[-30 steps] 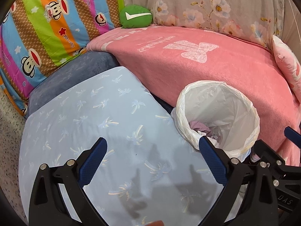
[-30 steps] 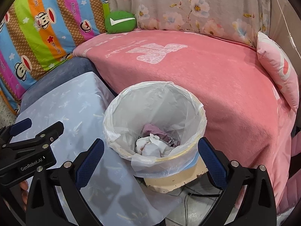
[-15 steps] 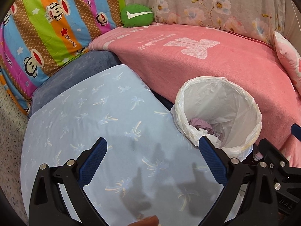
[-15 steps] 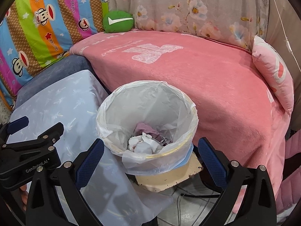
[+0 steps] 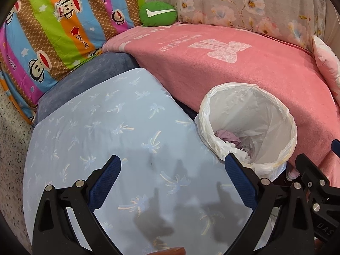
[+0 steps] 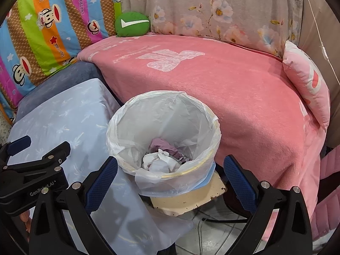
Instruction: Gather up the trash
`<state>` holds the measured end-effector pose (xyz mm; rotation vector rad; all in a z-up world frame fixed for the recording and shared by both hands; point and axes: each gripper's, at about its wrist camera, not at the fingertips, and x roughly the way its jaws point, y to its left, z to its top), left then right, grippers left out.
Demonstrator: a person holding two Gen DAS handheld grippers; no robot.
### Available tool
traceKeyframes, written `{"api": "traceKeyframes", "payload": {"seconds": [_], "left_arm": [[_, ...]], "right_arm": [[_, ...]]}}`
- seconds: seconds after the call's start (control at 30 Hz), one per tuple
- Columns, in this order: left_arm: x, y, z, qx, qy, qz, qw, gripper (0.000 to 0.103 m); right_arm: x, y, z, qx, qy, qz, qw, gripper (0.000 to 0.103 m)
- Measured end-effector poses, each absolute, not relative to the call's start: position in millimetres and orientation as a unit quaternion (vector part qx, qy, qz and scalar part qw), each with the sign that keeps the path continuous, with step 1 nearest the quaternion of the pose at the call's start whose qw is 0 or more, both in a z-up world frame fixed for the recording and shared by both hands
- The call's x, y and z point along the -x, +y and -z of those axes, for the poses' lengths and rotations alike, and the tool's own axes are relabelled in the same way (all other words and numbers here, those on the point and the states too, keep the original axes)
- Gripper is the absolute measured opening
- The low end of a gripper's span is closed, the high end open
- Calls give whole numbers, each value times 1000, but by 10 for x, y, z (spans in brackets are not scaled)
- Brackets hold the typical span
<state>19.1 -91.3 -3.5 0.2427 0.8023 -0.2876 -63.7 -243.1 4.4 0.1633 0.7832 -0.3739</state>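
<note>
1. Left tool [image 5: 172, 175]: black frame, blue ribbed pads, fingers spread wide and holding nothing. It hovers above the pale blue palm-print cloth covering the table [image 5: 102, 131]; no litter shows on that cloth.

2. Right tool [image 6: 170, 171]: same build, fingers spread wide, empty. It hangs just short of the bin, the near rim lying between its 2 pads.

3. Round wastebasket lined with a thin white plastic bag [image 6: 119, 127]: upright, standing on a cream board [image 6: 191, 199] between the table edge and the pink blanket-covered sofa [image 6: 244, 97].

4. Crumpled white tissue [image 6: 158, 162] and a mauve crumpled wad [image 6: 161, 145]: the trash, lying at the bottom of the liner, touching one another. None is visible outside the bin.

5. Surroundings: green round cushion with a white tick [image 6: 132, 23], striped monkey-print quilt [image 5: 53, 27], pink pillow [image 6: 306, 80] at the sofa's right end.

6. Judgement on the step in hand: collection looks nearly or fully complete. To finish well, sweep both views over the table, sofa and floor for stray pieces. If the liner is to be lifted, pinch its folded-over rim at 2 opposite points, 1 per tool, and draw upward evenly, since the thin film may tear or slip.
</note>
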Motion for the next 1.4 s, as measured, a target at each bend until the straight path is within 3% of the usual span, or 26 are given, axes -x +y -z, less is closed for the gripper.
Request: {"api": "traceKeyframes", "payload": {"seconds": [1.4], "left_arm": [[-161,-880,78,-115,387,132,905,94]], "right_arm": [[654,-2397,2,-79,386,180,901,98]]}}
